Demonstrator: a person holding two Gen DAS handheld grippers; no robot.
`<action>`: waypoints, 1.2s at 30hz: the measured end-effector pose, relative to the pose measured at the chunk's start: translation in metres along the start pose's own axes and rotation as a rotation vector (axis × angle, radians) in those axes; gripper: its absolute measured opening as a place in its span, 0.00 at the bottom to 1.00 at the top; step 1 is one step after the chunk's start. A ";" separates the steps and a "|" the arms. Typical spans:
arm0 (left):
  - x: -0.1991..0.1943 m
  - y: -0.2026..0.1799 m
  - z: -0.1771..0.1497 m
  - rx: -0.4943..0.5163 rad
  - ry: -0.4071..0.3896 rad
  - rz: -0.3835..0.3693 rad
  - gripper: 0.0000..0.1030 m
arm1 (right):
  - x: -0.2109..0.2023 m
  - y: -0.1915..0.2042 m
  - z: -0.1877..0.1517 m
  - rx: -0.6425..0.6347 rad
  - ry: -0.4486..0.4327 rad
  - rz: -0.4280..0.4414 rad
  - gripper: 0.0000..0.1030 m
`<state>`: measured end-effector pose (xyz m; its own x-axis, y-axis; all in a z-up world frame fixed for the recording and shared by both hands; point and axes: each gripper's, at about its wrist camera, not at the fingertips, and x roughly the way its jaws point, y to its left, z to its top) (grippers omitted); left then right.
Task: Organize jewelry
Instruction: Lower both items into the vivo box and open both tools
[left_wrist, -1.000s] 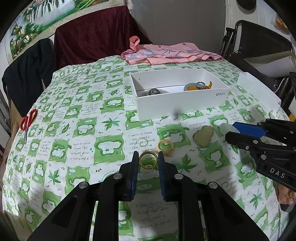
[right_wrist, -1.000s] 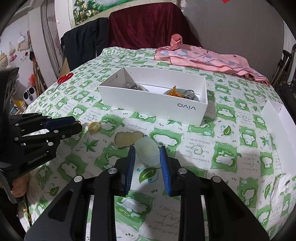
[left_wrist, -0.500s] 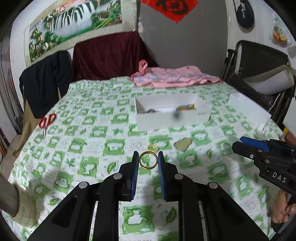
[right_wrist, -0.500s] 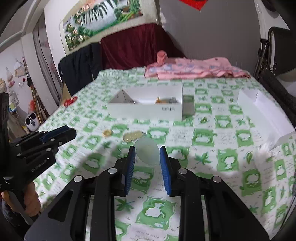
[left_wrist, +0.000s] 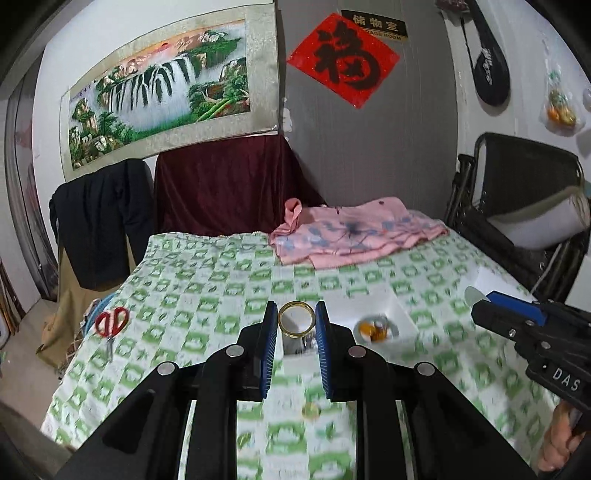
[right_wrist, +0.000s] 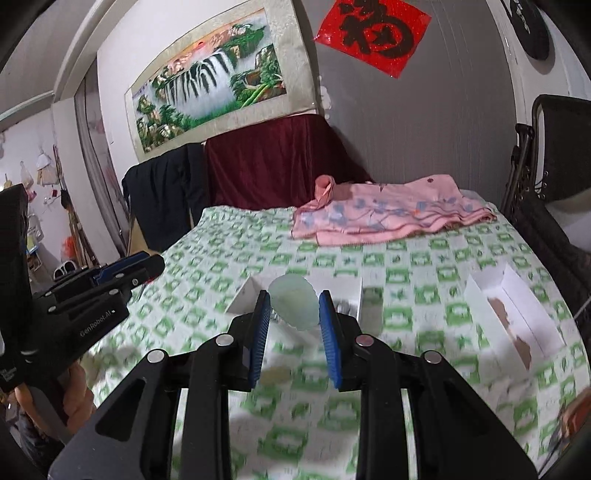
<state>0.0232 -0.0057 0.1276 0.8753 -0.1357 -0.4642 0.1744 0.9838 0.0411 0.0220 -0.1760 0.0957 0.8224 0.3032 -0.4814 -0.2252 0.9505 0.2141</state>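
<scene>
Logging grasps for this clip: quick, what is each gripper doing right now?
Left gripper: closed on the gold ring.
Right gripper: closed on the pale green stone.

A table covered by a green-and-white checked cloth (left_wrist: 207, 280) carried an open white cardboard box (left_wrist: 400, 314) near its middle, red-handled scissors (left_wrist: 110, 322) at the left edge, a crumpled pink floral garment (left_wrist: 354, 236) at the far side, and a white lid (right_wrist: 513, 314) on the right.
</scene>
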 end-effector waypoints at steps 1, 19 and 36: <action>0.009 0.001 0.005 -0.011 0.006 -0.004 0.20 | 0.007 -0.001 0.005 0.004 0.002 -0.001 0.25; 0.147 -0.002 -0.005 -0.045 0.176 0.007 0.20 | 0.137 -0.041 0.006 0.106 0.162 -0.055 0.25; 0.169 -0.011 -0.026 0.012 0.217 0.055 0.20 | 0.161 -0.041 -0.010 0.074 0.198 -0.101 0.26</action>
<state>0.1574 -0.0367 0.0254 0.7665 -0.0521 -0.6401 0.1355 0.9874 0.0819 0.1580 -0.1659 0.0007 0.7186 0.2212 -0.6593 -0.1024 0.9714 0.2143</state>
